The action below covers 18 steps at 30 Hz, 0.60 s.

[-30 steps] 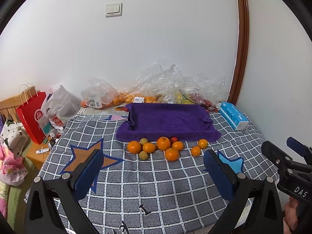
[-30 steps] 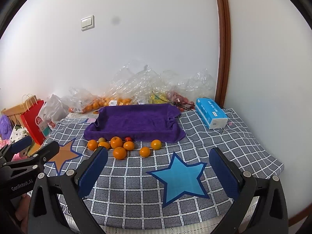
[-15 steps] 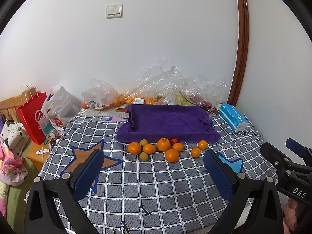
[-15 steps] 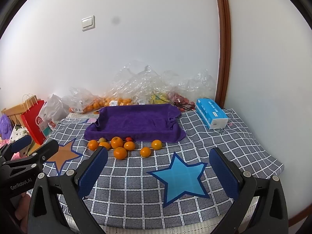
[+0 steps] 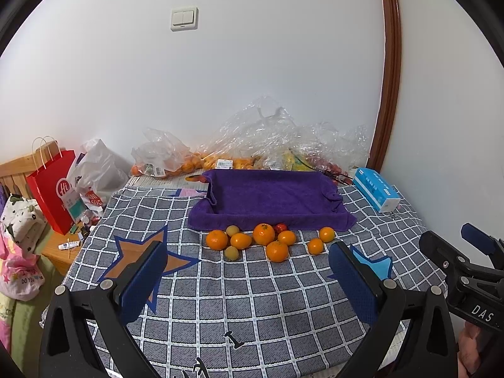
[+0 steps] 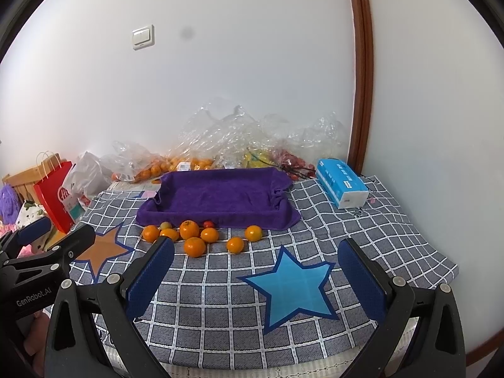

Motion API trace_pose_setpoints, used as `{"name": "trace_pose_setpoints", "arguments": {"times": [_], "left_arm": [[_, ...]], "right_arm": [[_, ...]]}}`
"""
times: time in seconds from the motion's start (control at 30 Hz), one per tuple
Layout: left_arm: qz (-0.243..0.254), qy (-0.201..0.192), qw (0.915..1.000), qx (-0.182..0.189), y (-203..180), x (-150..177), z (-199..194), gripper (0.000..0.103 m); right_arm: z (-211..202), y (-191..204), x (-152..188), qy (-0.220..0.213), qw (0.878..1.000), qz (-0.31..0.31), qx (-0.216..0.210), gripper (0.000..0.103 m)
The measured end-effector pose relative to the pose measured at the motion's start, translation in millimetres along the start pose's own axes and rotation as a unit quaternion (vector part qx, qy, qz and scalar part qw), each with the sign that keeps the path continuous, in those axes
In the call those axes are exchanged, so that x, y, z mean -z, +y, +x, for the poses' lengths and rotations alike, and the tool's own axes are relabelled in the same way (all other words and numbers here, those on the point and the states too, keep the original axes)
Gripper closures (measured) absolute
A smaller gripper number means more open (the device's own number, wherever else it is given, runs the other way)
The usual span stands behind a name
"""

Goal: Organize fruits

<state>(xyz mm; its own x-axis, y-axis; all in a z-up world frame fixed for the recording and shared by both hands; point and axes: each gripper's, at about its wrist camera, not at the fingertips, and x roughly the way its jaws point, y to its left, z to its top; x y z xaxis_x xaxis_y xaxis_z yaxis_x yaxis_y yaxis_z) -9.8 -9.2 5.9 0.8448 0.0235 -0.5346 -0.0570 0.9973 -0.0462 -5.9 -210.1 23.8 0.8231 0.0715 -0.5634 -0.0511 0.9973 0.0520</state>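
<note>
Several oranges (image 5: 264, 234) (image 6: 189, 229), two small yellow-green fruits (image 5: 232, 253) and a small red fruit (image 5: 280, 227) lie in a loose row on the checked cloth, just in front of a tray lined with a purple towel (image 5: 267, 220) (image 6: 217, 217). The tray holds nothing. My left gripper (image 5: 249, 271) is open and empty, well short of the fruits. My right gripper (image 6: 256, 264) is open and empty, above a blue star print, to the right of the fruits.
Clear plastic bags of fruit (image 5: 252, 145) are piled against the wall behind the tray. A blue tissue pack (image 6: 341, 182) lies at the right. A red paper bag (image 5: 53, 189) and clutter stand off the table's left edge.
Both views have drifted slightly; the fruits sit a touch higher in the left wrist view. Nothing on the table has moved, and both grippers stay open.
</note>
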Motion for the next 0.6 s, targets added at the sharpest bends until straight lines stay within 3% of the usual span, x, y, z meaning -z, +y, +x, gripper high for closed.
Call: {"name": "trace_pose_setpoints", "arguments": {"times": [0.6], "left_arm": [[0.001, 0.000, 1.0000, 0.000, -0.8, 1.3, -0.4, 0.000]], "right_arm": [[-1.9, 2.8, 0.2, -0.001, 1.000, -0.003, -0.001, 0.000]]}}
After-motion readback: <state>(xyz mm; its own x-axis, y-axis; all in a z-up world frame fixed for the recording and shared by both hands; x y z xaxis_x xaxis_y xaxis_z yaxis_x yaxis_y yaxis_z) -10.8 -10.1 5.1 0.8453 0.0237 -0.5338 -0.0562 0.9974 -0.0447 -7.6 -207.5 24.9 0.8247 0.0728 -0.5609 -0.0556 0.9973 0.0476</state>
